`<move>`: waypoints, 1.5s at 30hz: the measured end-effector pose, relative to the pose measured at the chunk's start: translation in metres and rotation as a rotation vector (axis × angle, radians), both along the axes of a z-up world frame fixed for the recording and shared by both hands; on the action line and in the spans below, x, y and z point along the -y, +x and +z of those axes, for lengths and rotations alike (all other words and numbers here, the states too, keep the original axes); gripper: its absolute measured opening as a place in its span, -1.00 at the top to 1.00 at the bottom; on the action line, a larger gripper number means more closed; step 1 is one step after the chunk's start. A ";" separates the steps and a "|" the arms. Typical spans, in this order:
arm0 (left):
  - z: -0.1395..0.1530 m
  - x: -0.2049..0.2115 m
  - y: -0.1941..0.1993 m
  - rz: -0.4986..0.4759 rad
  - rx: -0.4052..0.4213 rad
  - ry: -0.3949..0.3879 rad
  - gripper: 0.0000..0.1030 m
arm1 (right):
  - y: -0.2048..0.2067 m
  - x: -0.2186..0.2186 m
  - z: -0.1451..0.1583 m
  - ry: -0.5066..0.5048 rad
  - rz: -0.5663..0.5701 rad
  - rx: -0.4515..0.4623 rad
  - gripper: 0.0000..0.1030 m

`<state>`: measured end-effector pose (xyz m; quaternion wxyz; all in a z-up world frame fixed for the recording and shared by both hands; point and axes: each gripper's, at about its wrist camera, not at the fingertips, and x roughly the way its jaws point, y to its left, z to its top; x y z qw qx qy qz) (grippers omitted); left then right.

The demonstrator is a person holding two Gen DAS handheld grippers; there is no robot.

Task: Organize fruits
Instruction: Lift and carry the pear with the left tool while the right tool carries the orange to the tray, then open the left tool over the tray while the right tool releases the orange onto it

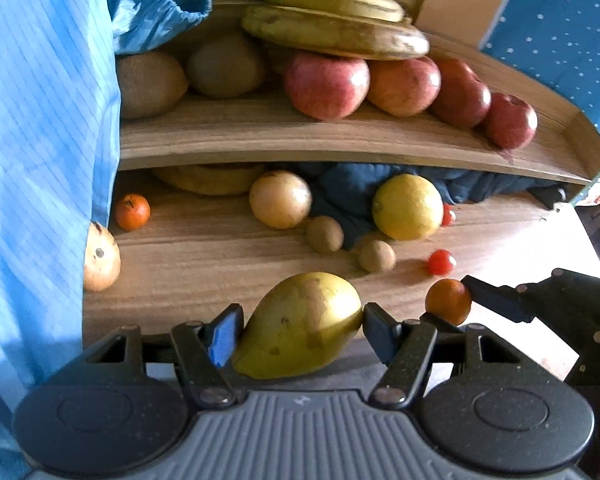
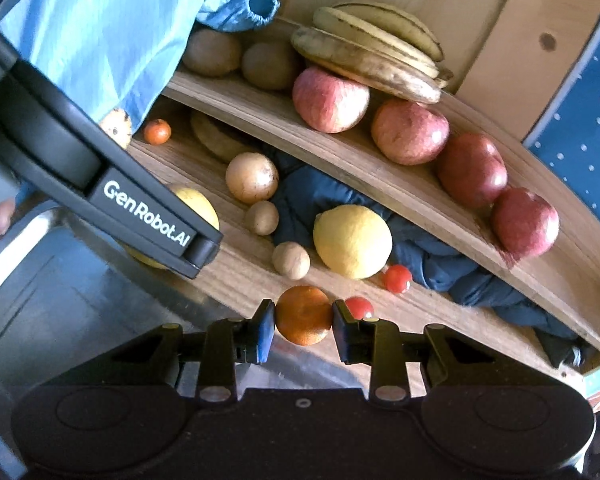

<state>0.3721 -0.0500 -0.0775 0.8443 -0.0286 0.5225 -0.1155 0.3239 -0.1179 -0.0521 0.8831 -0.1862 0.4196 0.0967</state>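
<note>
Left gripper (image 1: 302, 326) pinching yellow-green mango (image 1: 300, 324), btm centre, at lower shelf (image 1: 204, 264) edge. Right gripper (image 2: 303, 322) pinching small orange (image 2: 304, 320), btm centre. Risking: mango slipping off narrow pads; grippers colliding, being close; nudging cherry tomato (image 2: 359, 307) off.

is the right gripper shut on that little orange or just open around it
Shut on it. In the right wrist view both pads of the right gripper press against the sides of the small orange, with no gap visible.
</note>
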 end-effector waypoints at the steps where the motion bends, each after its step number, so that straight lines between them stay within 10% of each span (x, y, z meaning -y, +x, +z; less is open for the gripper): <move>1: 0.001 0.001 -0.003 -0.003 -0.001 -0.003 -0.33 | -0.005 0.002 0.002 0.006 0.001 0.000 0.37; 9: 0.003 0.016 -0.031 -0.007 -0.009 -0.034 0.10 | -0.045 0.015 0.007 0.040 0.020 -0.028 0.37; 21: 0.002 0.024 -0.058 0.070 -0.001 -0.017 0.09 | -0.085 0.035 0.001 0.109 0.060 -0.110 0.37; 34: 0.012 0.021 -0.093 0.136 0.009 0.010 -0.32 | -0.098 0.039 -0.005 0.172 0.088 -0.150 0.33; 45: 0.024 0.018 -0.140 0.182 -0.013 0.054 -0.86 | -0.128 0.050 0.008 0.250 0.101 -0.135 -0.48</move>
